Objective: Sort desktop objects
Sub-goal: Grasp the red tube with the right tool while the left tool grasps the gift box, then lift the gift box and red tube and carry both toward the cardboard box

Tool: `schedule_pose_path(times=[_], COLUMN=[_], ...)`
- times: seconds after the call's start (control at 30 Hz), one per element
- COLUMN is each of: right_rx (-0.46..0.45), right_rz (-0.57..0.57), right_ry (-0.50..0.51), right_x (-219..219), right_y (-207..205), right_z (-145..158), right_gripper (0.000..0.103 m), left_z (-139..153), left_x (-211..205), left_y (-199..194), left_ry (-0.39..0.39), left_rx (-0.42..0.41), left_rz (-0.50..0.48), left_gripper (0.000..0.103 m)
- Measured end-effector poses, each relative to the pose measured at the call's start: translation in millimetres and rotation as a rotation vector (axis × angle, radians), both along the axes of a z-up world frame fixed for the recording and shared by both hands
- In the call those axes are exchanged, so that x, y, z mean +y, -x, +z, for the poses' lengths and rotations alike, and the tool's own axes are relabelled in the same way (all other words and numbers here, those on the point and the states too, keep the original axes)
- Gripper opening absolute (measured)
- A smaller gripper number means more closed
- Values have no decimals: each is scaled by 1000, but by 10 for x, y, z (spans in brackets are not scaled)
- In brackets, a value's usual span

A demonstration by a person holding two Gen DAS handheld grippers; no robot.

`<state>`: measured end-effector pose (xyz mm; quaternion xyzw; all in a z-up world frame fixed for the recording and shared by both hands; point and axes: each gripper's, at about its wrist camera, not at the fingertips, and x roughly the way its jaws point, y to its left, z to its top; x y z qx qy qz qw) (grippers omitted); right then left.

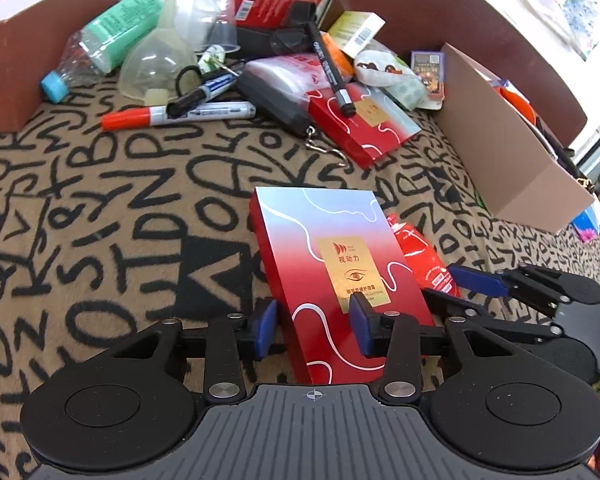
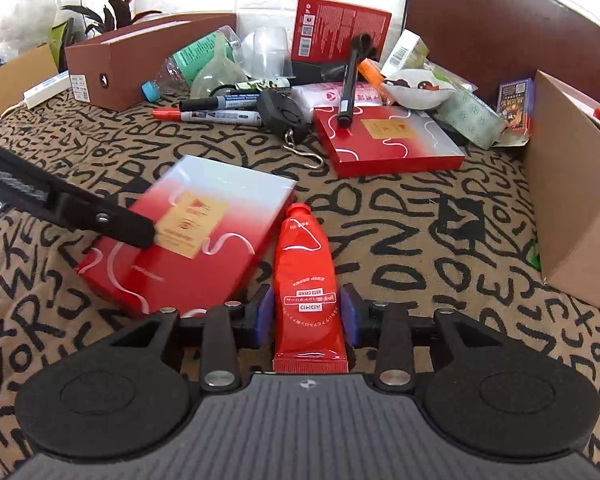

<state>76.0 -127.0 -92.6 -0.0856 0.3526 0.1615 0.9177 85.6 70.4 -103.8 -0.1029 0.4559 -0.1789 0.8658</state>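
A flat red-and-silver box [image 1: 332, 276] lies on the lettered cloth, and my left gripper [image 1: 314, 330] is shut on its near corner, one blue pad under its left edge and one on its top. The box also shows in the right wrist view [image 2: 196, 236]. My right gripper [image 2: 306, 316] is shut on the lower end of a red cream tube [image 2: 306, 276], which lies beside the box; the tube shows in the left wrist view [image 1: 424, 256]. A second red box [image 2: 384, 140] lies further back with a black marker [image 2: 348, 84] across it.
A pile at the back holds markers [image 2: 216, 114], a funnel [image 1: 156, 64], a plastic bottle [image 1: 96, 52], a black scale with hook [image 2: 284, 114] and small cartons. A brown box [image 2: 112, 64] stands back left, a cardboard box [image 2: 572, 184] at right.
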Motion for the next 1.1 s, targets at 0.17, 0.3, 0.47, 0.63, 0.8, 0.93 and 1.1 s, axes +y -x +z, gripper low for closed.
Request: schedule_pose_path(times=[0.17, 0.3, 0.47, 0.63, 0.8, 0.93, 1.1], right_rx=[-42, -32, -3, 7, 22, 21, 11], right_rz=[32, 19, 5, -61, -120, -164, -154], right_ry=[-5, 44, 10, 2, -10, 36, 64], right_x=[-22, -23, -25, -25, -192, -249, -270], right_y=[95, 11, -111, -70, 11, 43, 53], right_z=[151, 96, -13, -15, 21, 14, 30], right_gripper=[45, 46, 46, 39, 39, 39, 41], left_z=[4, -21, -27, -30, -33, -20, -36], left_x=[-15, -63, -146, -184, -320, -328, -221], left_y=[-5, -36, -80, -119, -182, -145, -110], left_ry=[-7, -10, -37, -10, 8, -12, 7], left_rx=[2, -2, -17, -14, -13, -18, 9], left_rz=[-6, -12, -44, -62, -109, -116, -109], left_gripper=[73, 76, 58, 40, 36, 54, 63])
